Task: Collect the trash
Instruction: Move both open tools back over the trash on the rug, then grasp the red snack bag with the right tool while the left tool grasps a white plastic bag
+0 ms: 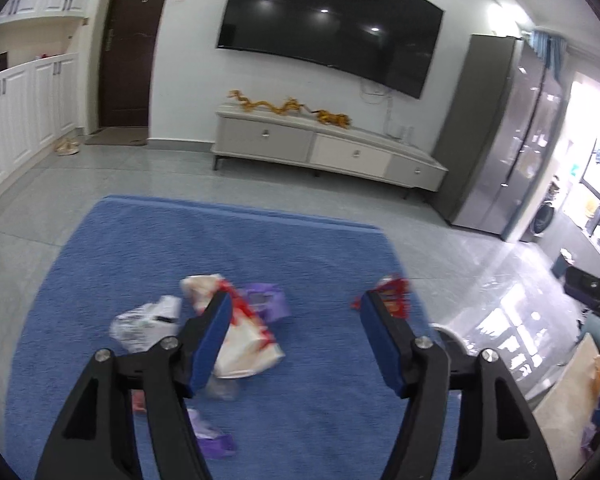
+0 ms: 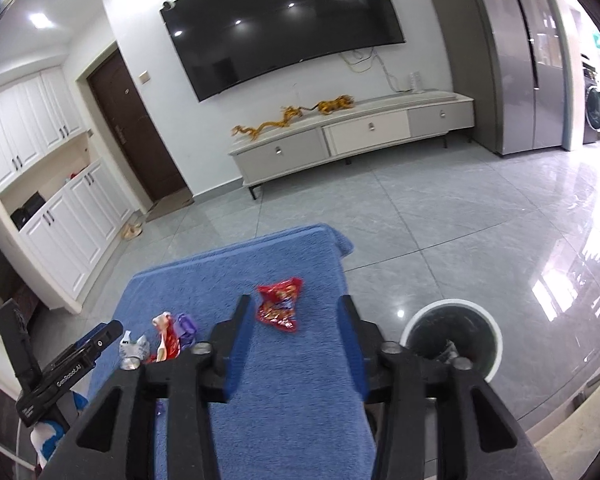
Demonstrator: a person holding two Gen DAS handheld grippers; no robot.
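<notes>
Both hand-held grippers, left [image 1: 296,304] and right [image 2: 292,312], stand released, empty. Wrappers [image 1: 236,332] and red packet [image 2: 280,304] remain on the worktop [image 2: 300,420]; bin [image 2: 452,340] nearby, contents unclear.

A home living room: a large dark television [image 2: 284,26] hangs on the far wall above a long low drawer cabinet [image 2: 352,136], with a brown entrance door [image 2: 136,132] and white built-in cupboards [image 2: 72,216] to the left, a washing machine [image 2: 594,108] far right, and grey floor tiles [image 2: 460,220].
</notes>
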